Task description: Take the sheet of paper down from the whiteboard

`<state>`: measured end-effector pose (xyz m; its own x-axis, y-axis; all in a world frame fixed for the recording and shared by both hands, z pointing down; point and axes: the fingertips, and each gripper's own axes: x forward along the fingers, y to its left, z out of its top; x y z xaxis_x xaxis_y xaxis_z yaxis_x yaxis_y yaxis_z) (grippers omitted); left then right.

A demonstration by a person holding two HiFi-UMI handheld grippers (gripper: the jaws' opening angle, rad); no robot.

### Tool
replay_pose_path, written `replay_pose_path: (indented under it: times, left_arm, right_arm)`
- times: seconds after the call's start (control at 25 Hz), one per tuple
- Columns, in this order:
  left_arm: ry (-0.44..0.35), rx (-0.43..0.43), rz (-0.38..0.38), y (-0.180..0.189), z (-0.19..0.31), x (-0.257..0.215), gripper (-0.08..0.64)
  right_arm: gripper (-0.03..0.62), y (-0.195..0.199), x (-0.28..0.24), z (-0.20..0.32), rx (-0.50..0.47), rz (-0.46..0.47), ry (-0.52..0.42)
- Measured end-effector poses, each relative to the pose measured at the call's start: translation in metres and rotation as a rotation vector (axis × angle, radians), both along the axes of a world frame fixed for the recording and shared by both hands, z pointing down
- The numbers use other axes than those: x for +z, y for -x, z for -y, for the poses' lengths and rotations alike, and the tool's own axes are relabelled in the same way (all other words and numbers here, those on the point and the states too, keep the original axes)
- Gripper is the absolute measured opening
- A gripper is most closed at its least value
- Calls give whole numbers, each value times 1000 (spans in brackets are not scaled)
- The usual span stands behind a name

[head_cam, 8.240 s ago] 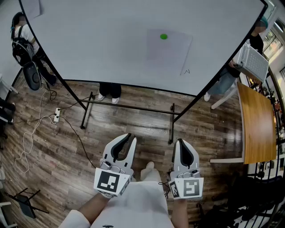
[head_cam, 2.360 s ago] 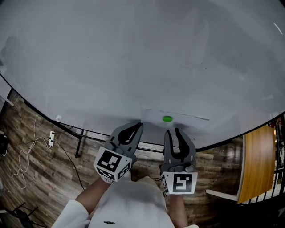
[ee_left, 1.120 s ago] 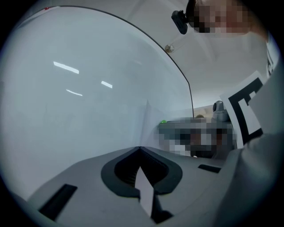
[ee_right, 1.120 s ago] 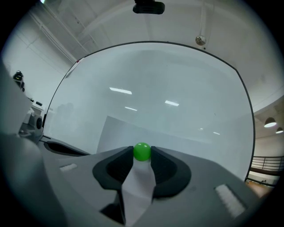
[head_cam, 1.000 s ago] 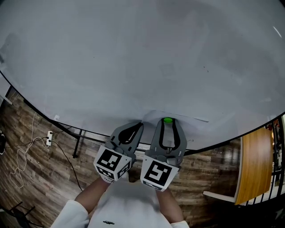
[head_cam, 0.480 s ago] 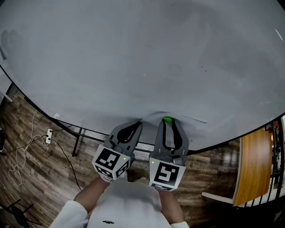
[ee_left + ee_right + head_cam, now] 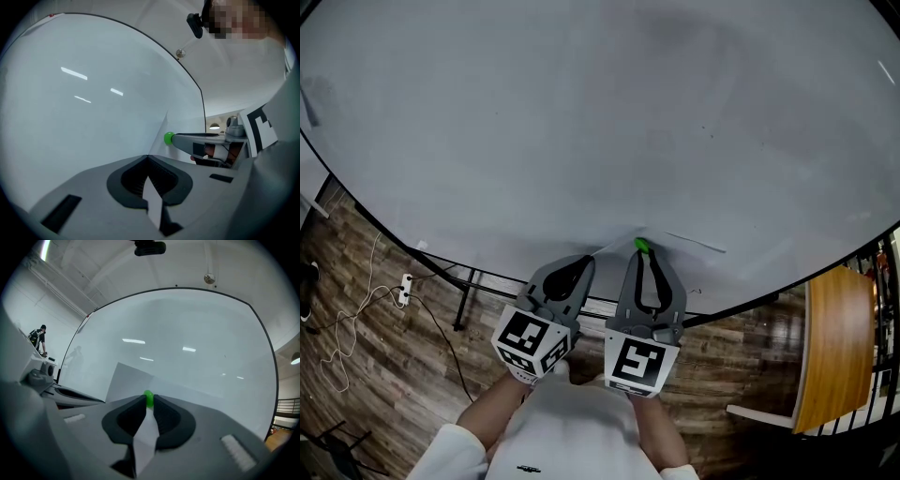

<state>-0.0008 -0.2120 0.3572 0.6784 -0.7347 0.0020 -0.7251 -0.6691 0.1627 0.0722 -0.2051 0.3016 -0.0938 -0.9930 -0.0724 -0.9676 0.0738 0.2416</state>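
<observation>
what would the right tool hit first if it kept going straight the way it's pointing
The green magnet: it already sits between the right tool's closing jaws. Straight behind it lie the sheet of paper and the whiteboard.

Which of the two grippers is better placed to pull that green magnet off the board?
The right gripper: its jaws are closing with the green magnet between their tips. The left gripper is shut on the edge of the sheet of paper, likely holding it steady.
</observation>
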Motion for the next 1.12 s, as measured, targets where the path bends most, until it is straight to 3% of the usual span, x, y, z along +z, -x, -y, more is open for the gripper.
replay_pose_path:
  times: [0.68, 1.12]
  left_arm:
    - [2, -13, -15, 1, 2, -2, 5]
    - [6, -4, -34, 1, 8, -3, 5]
  right_arm:
    - [81, 2, -3, 4, 3, -26, 12]
    - [32, 9, -2, -1, -77, 12, 13]
